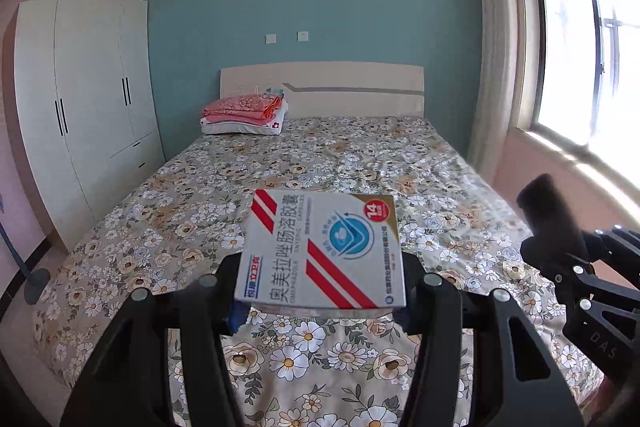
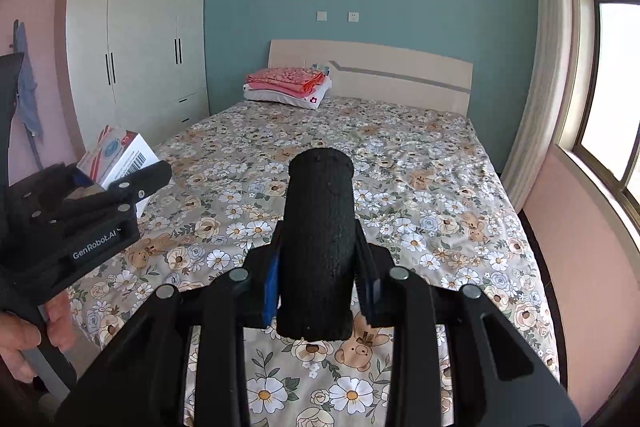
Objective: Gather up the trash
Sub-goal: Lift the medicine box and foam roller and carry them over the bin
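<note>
My left gripper (image 1: 320, 299) is shut on a flat white medicine box (image 1: 324, 247) with red stripes and a blue round logo, held level above the foot of the bed. The same medicine box (image 2: 120, 153) and the left gripper (image 2: 116, 183) show at the left of the right wrist view, with a hand under the handle. My right gripper (image 2: 322, 291) is shut on a black cylinder (image 2: 320, 239) with a rough surface, which sticks out forward over the bed. That black cylinder (image 1: 552, 211) also shows at the right edge of the left wrist view.
A bed with a floral cover (image 1: 320, 163) fills the middle. Folded pink bedding on a white pillow (image 1: 244, 115) lies by the headboard (image 1: 360, 87). A white wardrobe (image 1: 88, 99) stands at the left, a window (image 1: 584, 67) with a curtain at the right.
</note>
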Demonstrator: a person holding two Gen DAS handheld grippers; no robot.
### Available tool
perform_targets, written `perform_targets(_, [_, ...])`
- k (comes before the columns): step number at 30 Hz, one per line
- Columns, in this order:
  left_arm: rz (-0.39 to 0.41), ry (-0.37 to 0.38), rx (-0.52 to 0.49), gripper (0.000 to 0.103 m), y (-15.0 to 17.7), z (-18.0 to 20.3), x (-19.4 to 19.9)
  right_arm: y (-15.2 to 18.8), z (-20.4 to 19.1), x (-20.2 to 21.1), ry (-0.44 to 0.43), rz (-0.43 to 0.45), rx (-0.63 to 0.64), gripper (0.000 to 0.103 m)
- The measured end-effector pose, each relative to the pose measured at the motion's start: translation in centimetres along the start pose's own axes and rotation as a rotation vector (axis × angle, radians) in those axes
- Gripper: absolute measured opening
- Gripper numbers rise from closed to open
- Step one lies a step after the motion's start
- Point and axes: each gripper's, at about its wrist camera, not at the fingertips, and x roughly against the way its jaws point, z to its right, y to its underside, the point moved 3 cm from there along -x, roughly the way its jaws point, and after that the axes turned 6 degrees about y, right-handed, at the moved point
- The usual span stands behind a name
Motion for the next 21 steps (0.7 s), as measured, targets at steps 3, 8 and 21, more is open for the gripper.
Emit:
perform_targets(3, [0.041,0.004,-0.009,0.056,-0.2,0.5,3.9,0.1,-0.8,4.2,0.006,0.031,0.017,0.032])
perform_targets(8, [0.083,0.018,-0.042,0.057,0.8,1.6,9.2,0.8,-1.9,10.0,0.011,0.073,0.044,0.032])
perform_targets(21, [0.078,0.212,-0.186,0.057,11.9,3.9,17.7,11.3,-4.6,19.1,-0.055,0.107,0.180,0.032])
